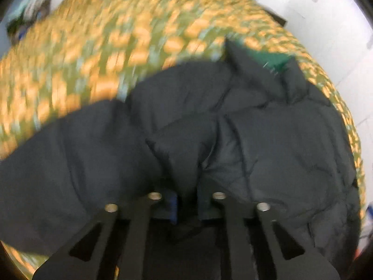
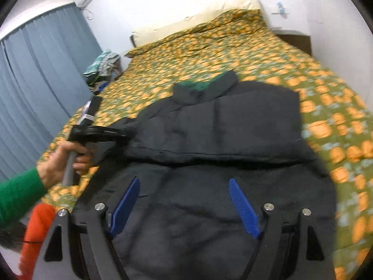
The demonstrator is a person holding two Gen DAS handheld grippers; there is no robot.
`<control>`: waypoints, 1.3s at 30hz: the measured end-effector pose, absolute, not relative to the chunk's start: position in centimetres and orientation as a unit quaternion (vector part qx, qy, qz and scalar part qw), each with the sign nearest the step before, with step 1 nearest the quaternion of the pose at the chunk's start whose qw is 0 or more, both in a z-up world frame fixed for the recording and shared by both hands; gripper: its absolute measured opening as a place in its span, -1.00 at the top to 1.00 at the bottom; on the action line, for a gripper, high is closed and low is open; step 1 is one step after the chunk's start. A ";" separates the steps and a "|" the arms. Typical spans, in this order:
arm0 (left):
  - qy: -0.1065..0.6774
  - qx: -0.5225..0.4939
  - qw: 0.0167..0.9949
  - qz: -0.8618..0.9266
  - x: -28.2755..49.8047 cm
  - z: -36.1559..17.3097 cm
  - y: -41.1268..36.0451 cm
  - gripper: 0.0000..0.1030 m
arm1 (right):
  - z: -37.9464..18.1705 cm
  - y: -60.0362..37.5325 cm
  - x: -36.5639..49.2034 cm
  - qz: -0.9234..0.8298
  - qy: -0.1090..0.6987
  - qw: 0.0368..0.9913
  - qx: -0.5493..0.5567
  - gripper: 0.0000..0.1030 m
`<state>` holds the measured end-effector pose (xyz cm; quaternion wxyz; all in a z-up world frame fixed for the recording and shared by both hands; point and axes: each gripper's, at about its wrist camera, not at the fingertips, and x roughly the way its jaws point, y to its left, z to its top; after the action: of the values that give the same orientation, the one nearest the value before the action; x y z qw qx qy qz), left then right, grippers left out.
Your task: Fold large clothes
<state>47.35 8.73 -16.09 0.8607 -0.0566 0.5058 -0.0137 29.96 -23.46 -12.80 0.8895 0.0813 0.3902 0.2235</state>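
A large dark puffer jacket with a green collar lining lies on the bed, collar toward the far end. In the left wrist view the jacket fills the lower half. My left gripper is shut on a pinched fold of the jacket's sleeve. It also shows in the right wrist view at the jacket's left edge, held by a hand. My right gripper is open and empty, its blue pads spread wide just above the jacket's lower part.
The bed has a green and orange patterned cover, with a pale pillow at the far end. A pile of clothes lies beside the bed near blue curtains. A dark bedside table stands at the back right.
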 end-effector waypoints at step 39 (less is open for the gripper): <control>0.447 -0.066 0.892 0.007 46.9 -22.5 9.7 0.34 | -20.0 -26.7 54.9 0.050 0.504 0.859 0.077 0.24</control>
<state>46.91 9.73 -22.46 0.8920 -0.0662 0.4470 0.0074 54.91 -26.66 -20.04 0.8587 0.0770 0.5042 0.0496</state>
